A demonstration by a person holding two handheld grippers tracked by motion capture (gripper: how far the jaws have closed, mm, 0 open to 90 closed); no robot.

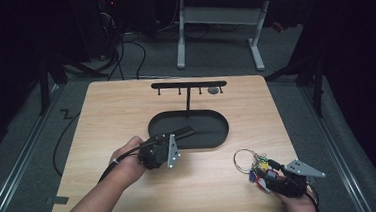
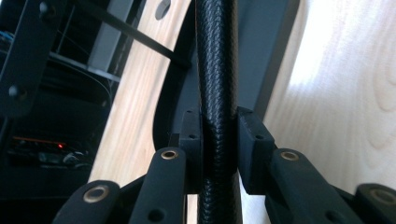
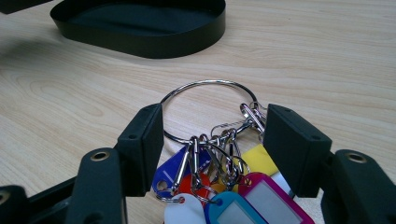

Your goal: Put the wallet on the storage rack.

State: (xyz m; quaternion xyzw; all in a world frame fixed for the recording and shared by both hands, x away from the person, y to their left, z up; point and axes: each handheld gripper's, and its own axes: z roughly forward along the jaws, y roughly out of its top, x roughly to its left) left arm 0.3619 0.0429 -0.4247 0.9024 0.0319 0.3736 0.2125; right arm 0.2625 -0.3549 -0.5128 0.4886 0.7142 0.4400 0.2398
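Jaws of the left gripper clamped on the rim of the black oval tray — textured wall of that tray pinched tight between both pads in the left gripper view, mid-table. Over at the near right corner, right gripper down low, jaws spread around a bunch of coloured key tags — silver key ring flat on the wood just ahead, pads flanking the clips, not squeezing.
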